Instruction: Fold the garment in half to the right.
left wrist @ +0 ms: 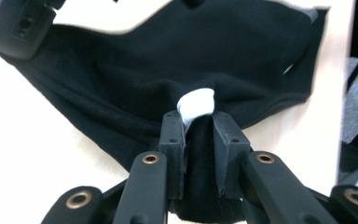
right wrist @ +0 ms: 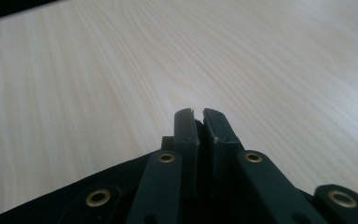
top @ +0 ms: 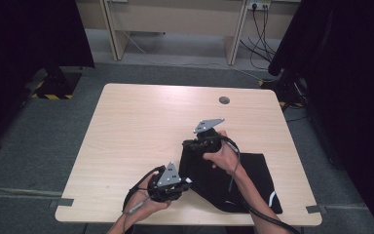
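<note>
A black cloth (top: 233,183) lies at the near right of the pale wooden table (top: 141,126), its left part lifted off the surface. My left gripper (top: 187,182) pinches the cloth's near left edge. In the left gripper view its jaws (left wrist: 196,116) are shut on a fold of the cloth (left wrist: 191,56) and a small white tag (left wrist: 196,102). My right gripper (top: 189,145) holds the cloth's far left corner. In the right gripper view its jaws (right wrist: 196,114) are closed on a thin dark edge, with the cloth (right wrist: 70,198) hanging below.
A round dark cable hole (top: 224,100) sits in the far right of the tabletop. Behind the table stands a light wooden desk (top: 175,19) with cables (top: 260,29) hanging at its right. Dark curtains (top: 29,34) flank both sides.
</note>
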Tool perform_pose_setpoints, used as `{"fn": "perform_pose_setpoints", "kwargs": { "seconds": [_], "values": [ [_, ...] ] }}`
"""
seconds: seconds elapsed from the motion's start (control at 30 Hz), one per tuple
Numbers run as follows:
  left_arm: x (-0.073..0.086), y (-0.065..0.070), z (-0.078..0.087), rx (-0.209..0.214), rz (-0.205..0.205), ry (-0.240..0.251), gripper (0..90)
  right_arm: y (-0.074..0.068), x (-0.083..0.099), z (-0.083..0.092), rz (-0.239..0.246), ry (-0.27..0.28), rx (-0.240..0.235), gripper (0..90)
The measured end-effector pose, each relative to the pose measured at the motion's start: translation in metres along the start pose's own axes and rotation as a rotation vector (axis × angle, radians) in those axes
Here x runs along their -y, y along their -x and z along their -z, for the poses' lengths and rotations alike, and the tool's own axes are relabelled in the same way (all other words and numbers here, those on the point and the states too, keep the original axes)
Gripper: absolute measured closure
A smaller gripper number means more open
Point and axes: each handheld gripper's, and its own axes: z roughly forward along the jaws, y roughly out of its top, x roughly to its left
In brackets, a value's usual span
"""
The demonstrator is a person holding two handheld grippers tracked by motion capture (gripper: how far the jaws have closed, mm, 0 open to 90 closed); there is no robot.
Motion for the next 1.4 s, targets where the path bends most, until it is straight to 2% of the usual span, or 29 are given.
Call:
{"fn": "perform_pose_setpoints", "kwargs": {
  "seconds": [0.03, 0.17, 0.23, 0.3, 0.37, 0.57, 0.73, 0.87, 0.93, 1.13, 1.2, 1.3, 1.4],
  "values": [
    [-0.004, 0.000, 0.002, -0.002, -0.011, 0.002, 75.6, -0.001, -0.004, 0.009, 0.004, 0.033, -0.006, 84.8],
    [-0.023, 0.002, 0.007, 0.006, -0.046, 0.004, 75.5, 0.001, -0.008, 0.028, 0.006, 0.086, -0.001, 84.9],
    [-0.033, 0.004, 0.006, 0.037, -0.043, 0.007, 75.5, 0.003, -0.007, 0.037, -0.003, 0.107, -0.002, 84.9],
    [-0.042, 0.007, 0.003, 0.033, -0.065, -0.001, 75.5, 0.006, -0.004, 0.044, -0.005, 0.116, -0.003, 84.9],
    [-0.051, 0.010, -0.002, 0.045, -0.058, 0.001, 75.5, 0.009, 0.000, 0.051, -0.008, 0.123, 0.008, 84.9],
    [-0.074, 0.016, -0.018, 0.063, -0.072, -0.016, 75.4, 0.019, 0.014, 0.074, -0.031, 0.133, 0.042, 84.9],
    [-0.091, 0.025, -0.037, 0.100, -0.096, -0.019, 75.5, 0.025, 0.025, 0.092, -0.045, 0.143, 0.075, 84.9],
    [-0.098, 0.036, -0.053, 0.112, -0.128, -0.024, 75.4, 0.026, 0.034, 0.111, -0.050, 0.177, 0.104, 84.9],
    [-0.101, 0.038, -0.061, 0.126, -0.119, -0.017, 75.4, 0.028, 0.041, 0.119, -0.058, 0.178, 0.122, 84.9],
    [-0.109, 0.049, -0.087, 0.136, -0.148, -0.038, 75.4, 0.039, 0.065, 0.137, -0.090, 0.177, 0.164, 84.9],
    [-0.108, 0.053, -0.097, 0.142, -0.160, -0.050, 75.4, 0.042, 0.072, 0.140, -0.101, 0.173, 0.177, 84.9],
    [-0.106, 0.057, -0.110, 0.150, -0.148, -0.051, 75.5, 0.047, 0.081, 0.144, -0.120, 0.178, 0.188, 84.8],
    [-0.106, 0.061, -0.122, 0.150, -0.157, -0.062, 75.5, 0.051, 0.090, 0.145, -0.141, 0.173, 0.197, 84.6]
  ]
}}
